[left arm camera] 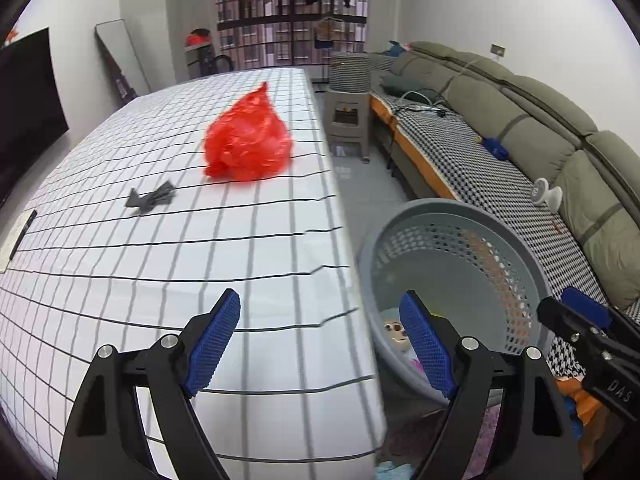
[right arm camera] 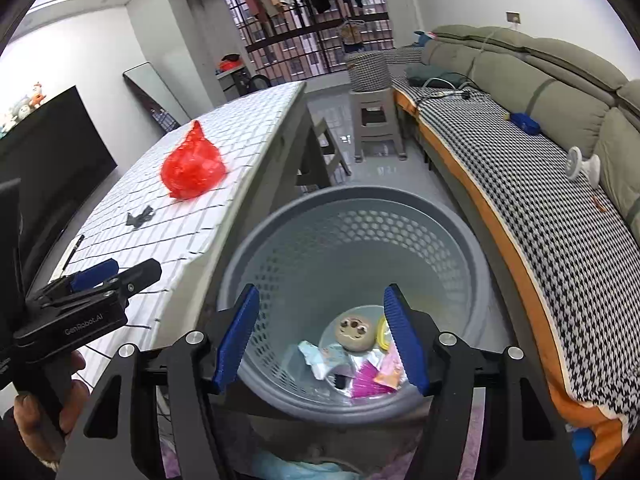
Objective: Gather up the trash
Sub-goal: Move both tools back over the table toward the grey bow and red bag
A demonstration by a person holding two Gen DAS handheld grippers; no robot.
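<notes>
A stuffed red plastic bag (left arm camera: 248, 142) sits on the checked table (left arm camera: 120, 264); it also shows in the right wrist view (right arm camera: 192, 170). A dark crumpled scrap (left arm camera: 152, 199) lies nearer on the cloth, and shows in the right wrist view (right arm camera: 139, 217). A grey perforated basket (right arm camera: 356, 208) stands beside the table with wrappers (right arm camera: 360, 364) at its bottom. My left gripper (left arm camera: 324, 344) is open and empty over the table's right edge. My right gripper (right arm camera: 322, 340) is open and empty, above the basket mouth.
A green sofa (left arm camera: 520, 120) with a houndstooth cover runs along the right. A grey stool (right arm camera: 376, 120) with a round basket on it stands behind. A flat dark object (left arm camera: 18, 238) lies at the table's left edge. A TV (right arm camera: 48, 152) stands at the left.
</notes>
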